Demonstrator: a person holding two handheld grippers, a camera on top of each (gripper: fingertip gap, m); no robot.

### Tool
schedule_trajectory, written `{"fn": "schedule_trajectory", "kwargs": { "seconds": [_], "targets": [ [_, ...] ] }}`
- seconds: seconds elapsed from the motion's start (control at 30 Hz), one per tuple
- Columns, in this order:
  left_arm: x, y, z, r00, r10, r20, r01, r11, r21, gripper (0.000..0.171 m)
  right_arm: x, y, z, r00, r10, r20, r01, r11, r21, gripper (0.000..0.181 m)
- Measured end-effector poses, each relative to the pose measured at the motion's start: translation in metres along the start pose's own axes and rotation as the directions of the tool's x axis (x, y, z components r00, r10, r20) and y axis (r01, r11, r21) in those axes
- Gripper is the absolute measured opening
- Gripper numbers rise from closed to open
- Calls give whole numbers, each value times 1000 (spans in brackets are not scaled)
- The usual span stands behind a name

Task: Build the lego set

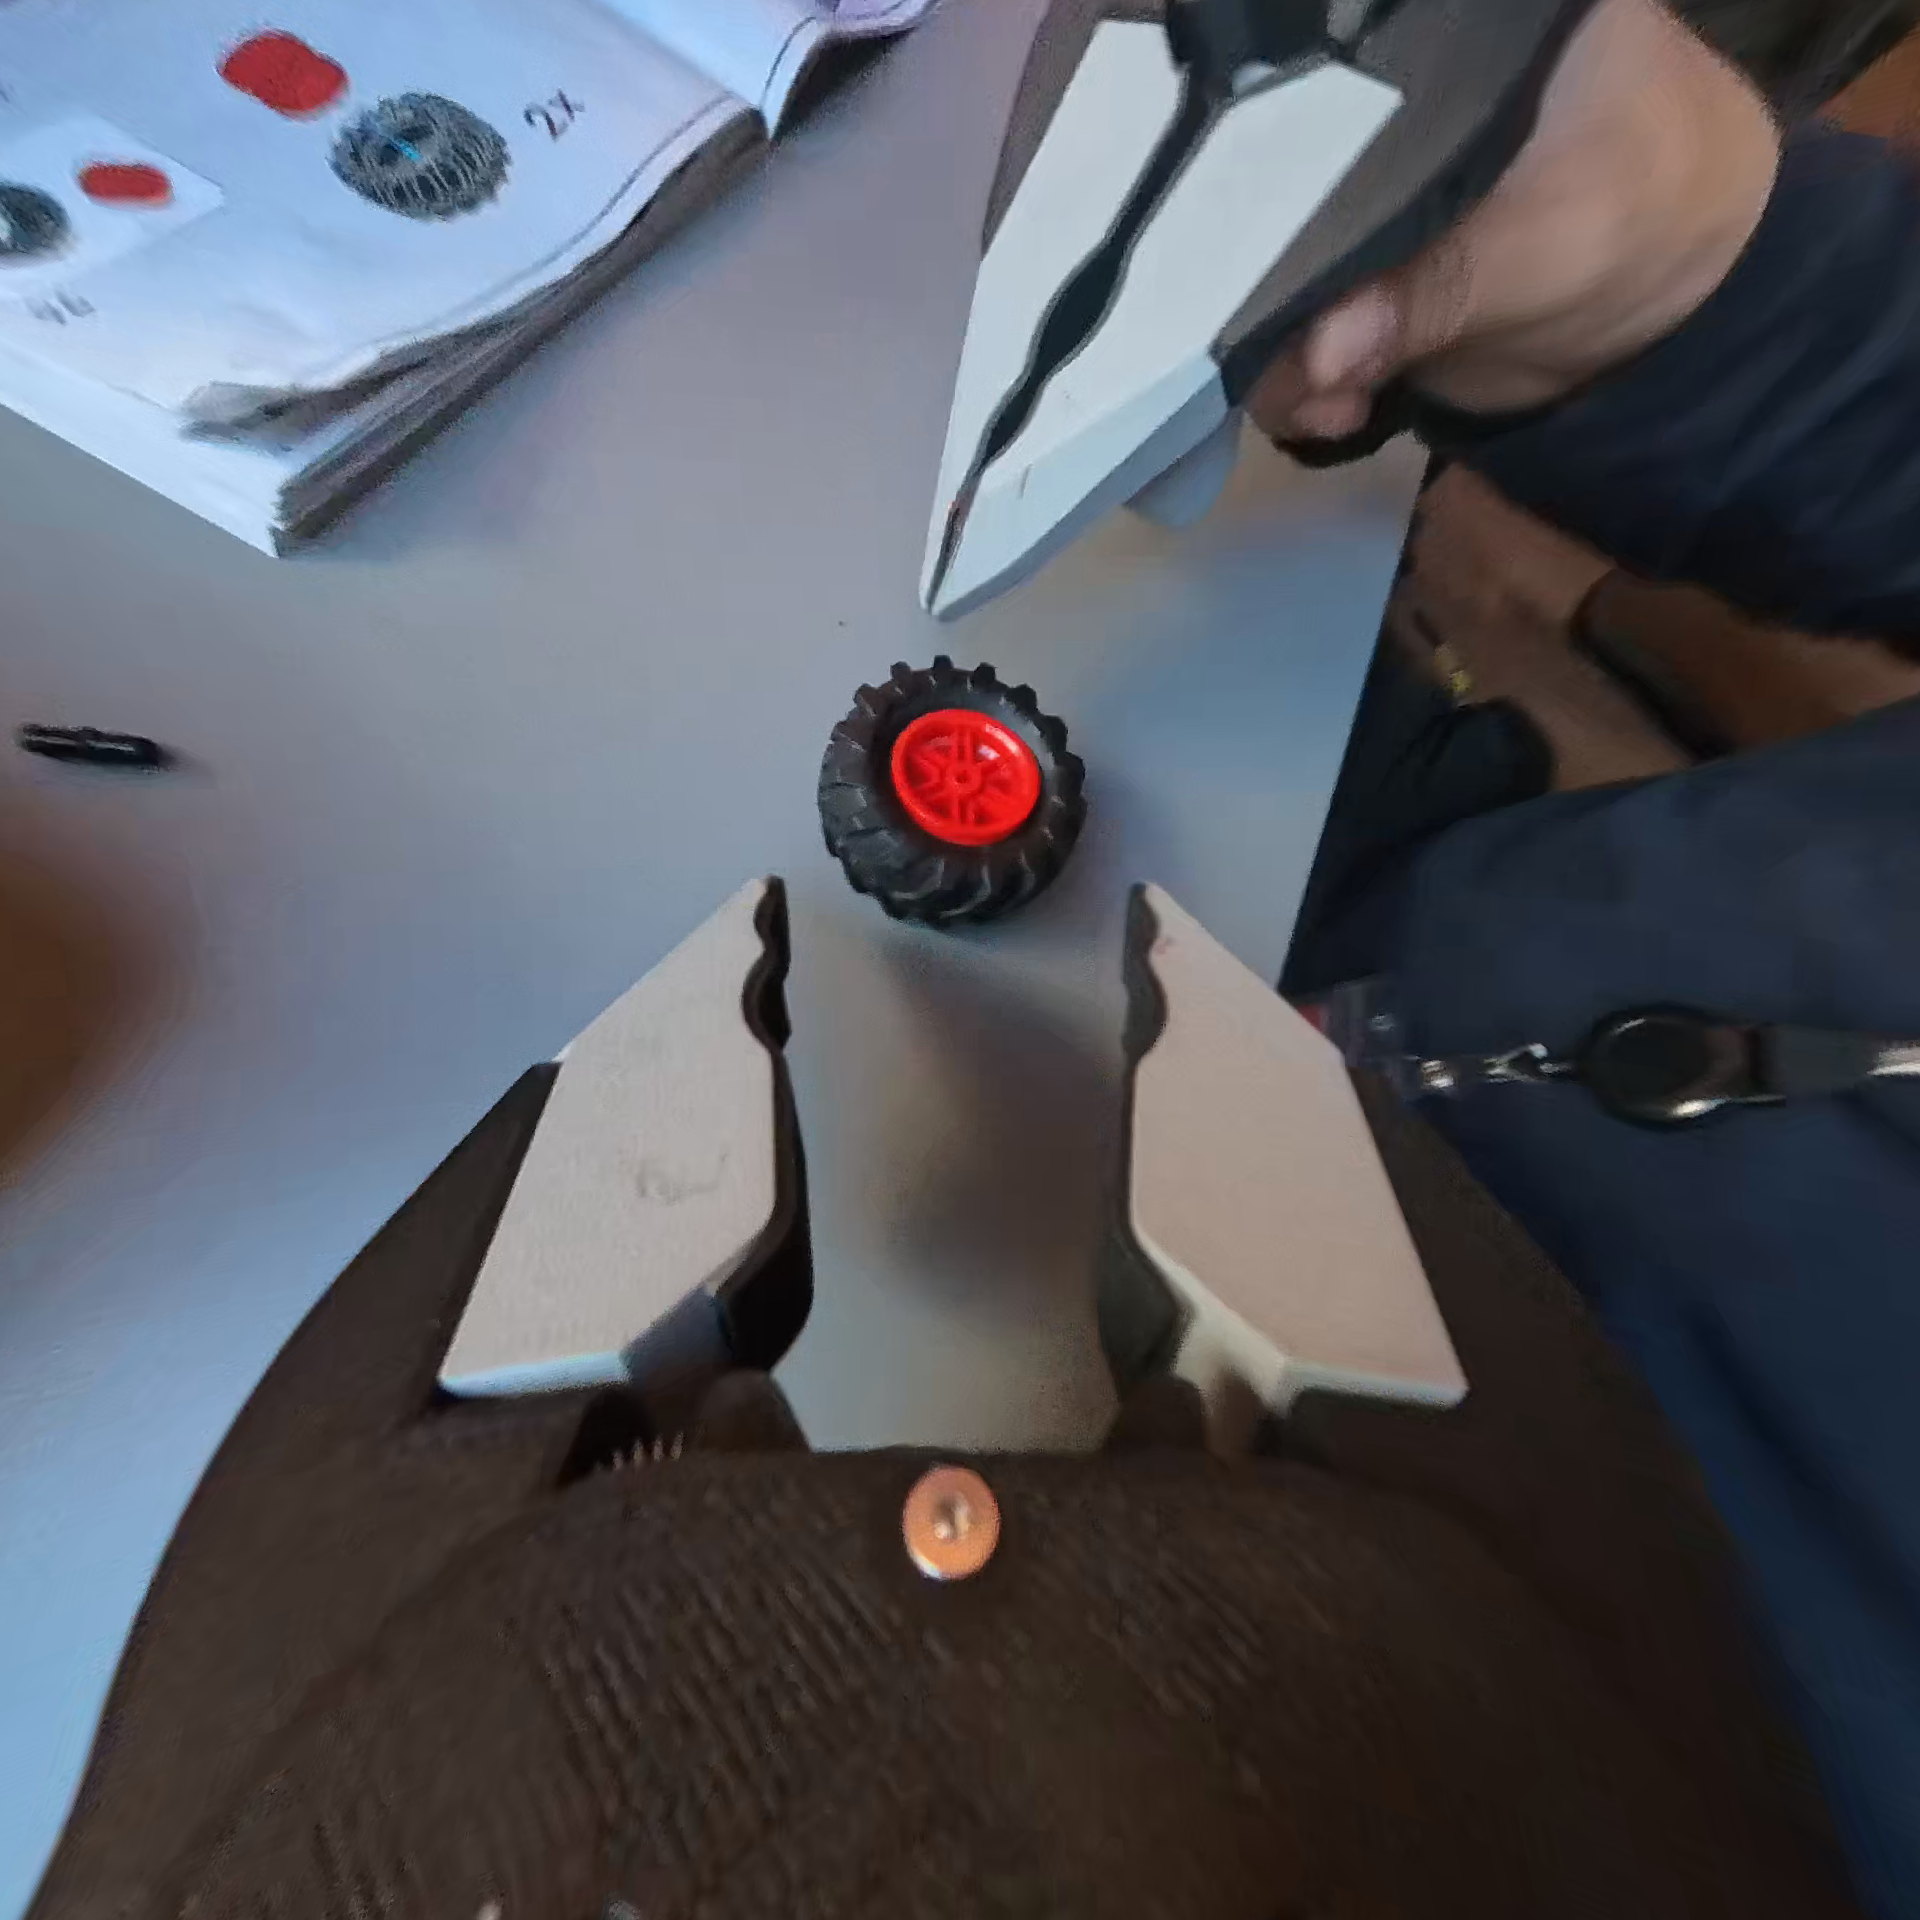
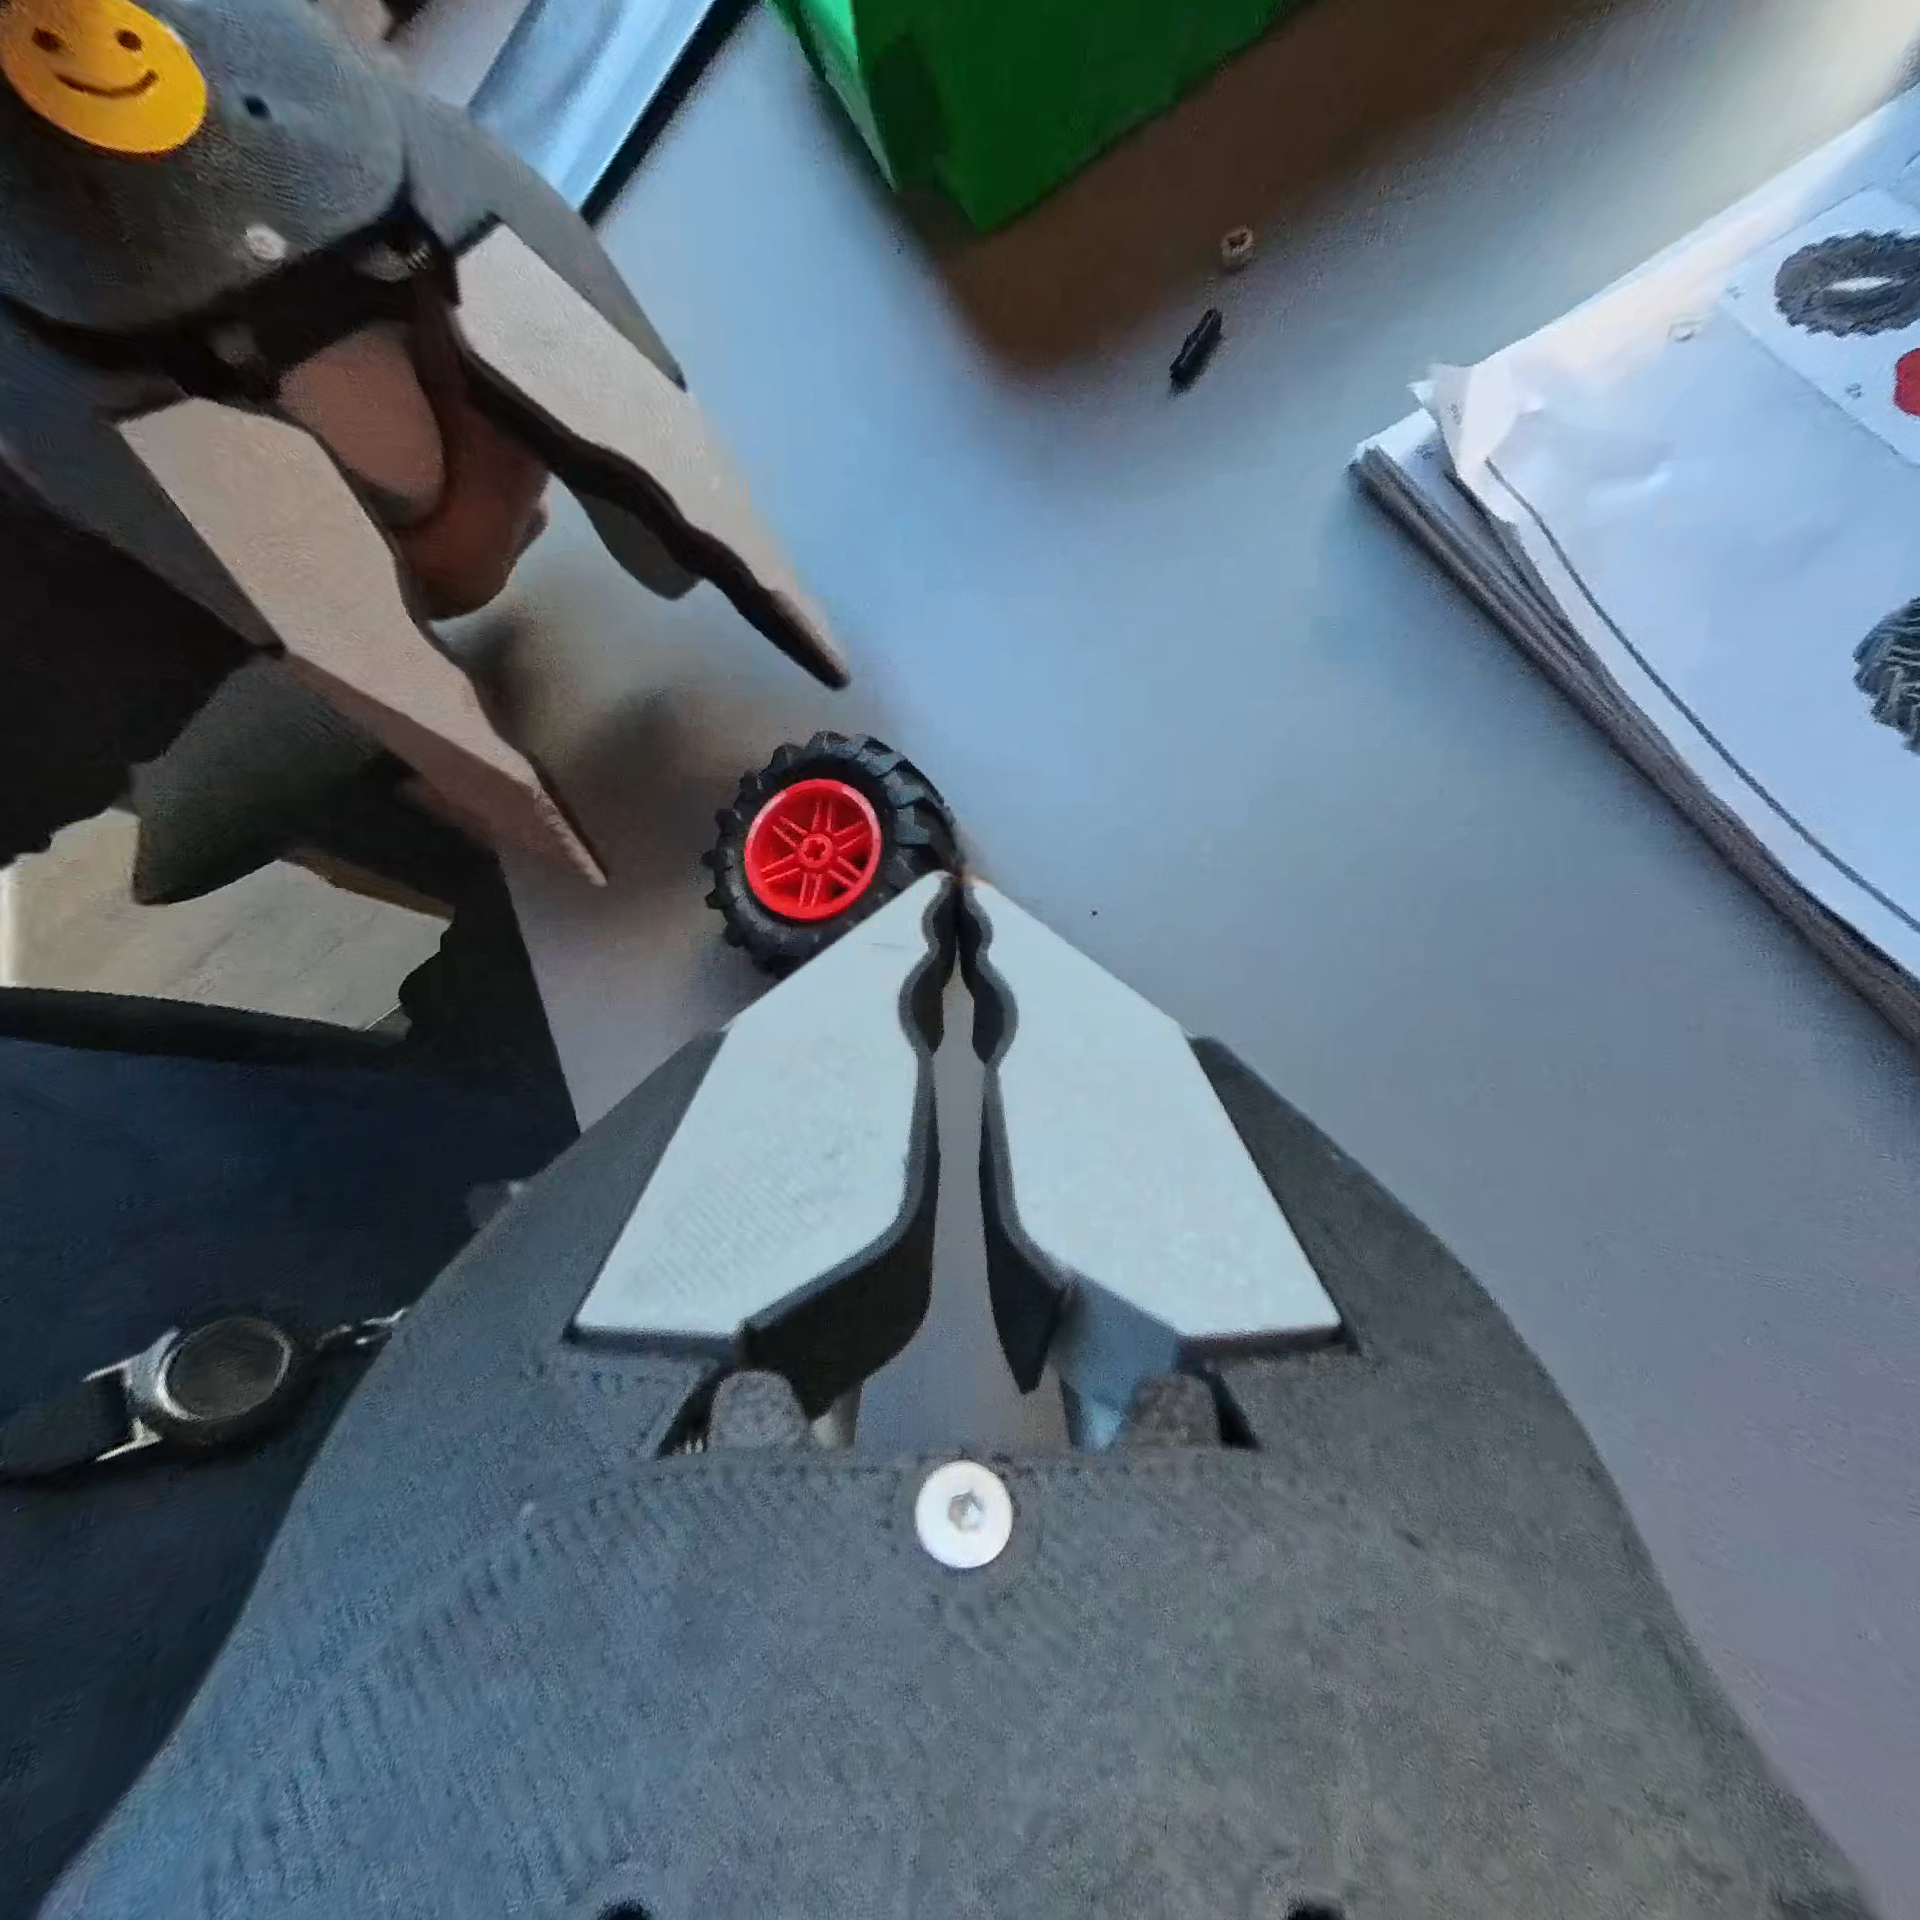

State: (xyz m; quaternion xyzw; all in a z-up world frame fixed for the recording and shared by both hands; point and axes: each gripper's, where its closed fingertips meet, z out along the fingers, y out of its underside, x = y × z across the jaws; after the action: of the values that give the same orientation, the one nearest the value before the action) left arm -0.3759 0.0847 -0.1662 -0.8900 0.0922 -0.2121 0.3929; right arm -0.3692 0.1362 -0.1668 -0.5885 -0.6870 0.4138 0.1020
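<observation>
A black-tyred wheel (image 1: 953,792) w/ red hub is seen lying on the grey table (image 1: 582,665), just beyond the spread tips of the left gripper (image 1: 954,902), untouched. The right gripper (image 2: 954,883), tips pressed together w/ nothing between, is held just beside the wheel. An instruction booklet (image 1: 343,249) lies well apart from the wheel.

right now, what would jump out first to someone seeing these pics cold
The wheel, a black knobbly tyre on a bright red hub, lies alone on the grey table. The left gripper is open just short of it, the right gripper shut beside it. An instruction booklet lies open farther back.
</observation>
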Motion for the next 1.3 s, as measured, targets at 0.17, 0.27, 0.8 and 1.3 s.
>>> {"fn": "schedule_trajectory", "kwargs": {
  "seconds": [0.17,0.27,0.8,1.3],
  "targets": [
    [-3,5,16,998,-64,-18,63,995,-79,62,-9,3,2,999,-10,32,10,1000,3,0],
    [-3,2,21,997,-70,-24,67,994,-87,52,10,-2,2,986,-86,-145,93,995,41,0],
    [4,-1,20,951,304,50,-303,953,-20,47,-36,4,17,925,145,351,-144,989,-27,60],
    [37,-9,11,977,170,-128,-161,984,78,30,-61,6,2,897,-404,177,370,907,199,24]
  ]
}}
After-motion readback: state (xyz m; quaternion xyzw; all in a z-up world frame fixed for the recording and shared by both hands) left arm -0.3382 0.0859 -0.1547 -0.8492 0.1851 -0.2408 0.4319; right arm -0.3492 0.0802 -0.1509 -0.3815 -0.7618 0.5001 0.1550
